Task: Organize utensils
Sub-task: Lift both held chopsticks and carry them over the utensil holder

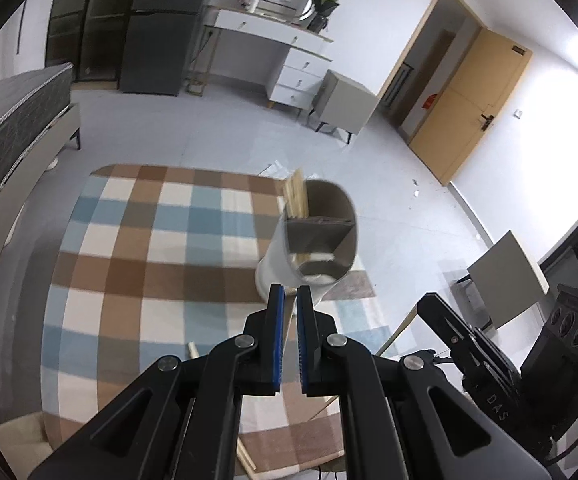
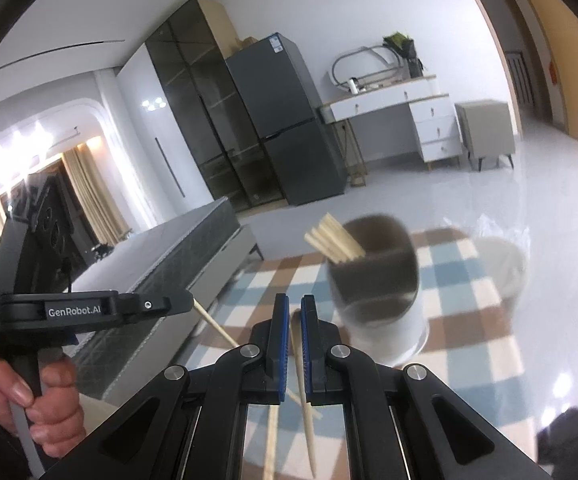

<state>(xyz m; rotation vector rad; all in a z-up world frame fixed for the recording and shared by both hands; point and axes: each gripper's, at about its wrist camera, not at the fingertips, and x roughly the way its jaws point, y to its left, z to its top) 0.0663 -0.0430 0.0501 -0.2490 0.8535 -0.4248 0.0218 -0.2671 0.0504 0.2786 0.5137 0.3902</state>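
Observation:
A white utensil holder (image 1: 313, 240) with a grey divided inside stands on a glass table, several wooden chopsticks (image 1: 295, 196) leaning in its far-left compartment. My left gripper (image 1: 291, 294) hovers just in front of its rim, jaws nearly closed on nothing. In the right wrist view the holder (image 2: 377, 280) and its chopsticks (image 2: 335, 240) sit ahead to the right. My right gripper (image 2: 295, 306) is shut on a wooden chopstick (image 2: 303, 384). More loose chopsticks (image 2: 217, 326) lie on the glass.
The glass table has a wooden edge (image 1: 393, 336). Below lies a checkered rug (image 1: 149, 248). A bed (image 1: 13, 120), a fridge (image 2: 285, 120), a white desk (image 1: 289, 56) and a white bin (image 2: 505, 264) surround it. The other hand-held gripper (image 2: 69, 308) shows at left.

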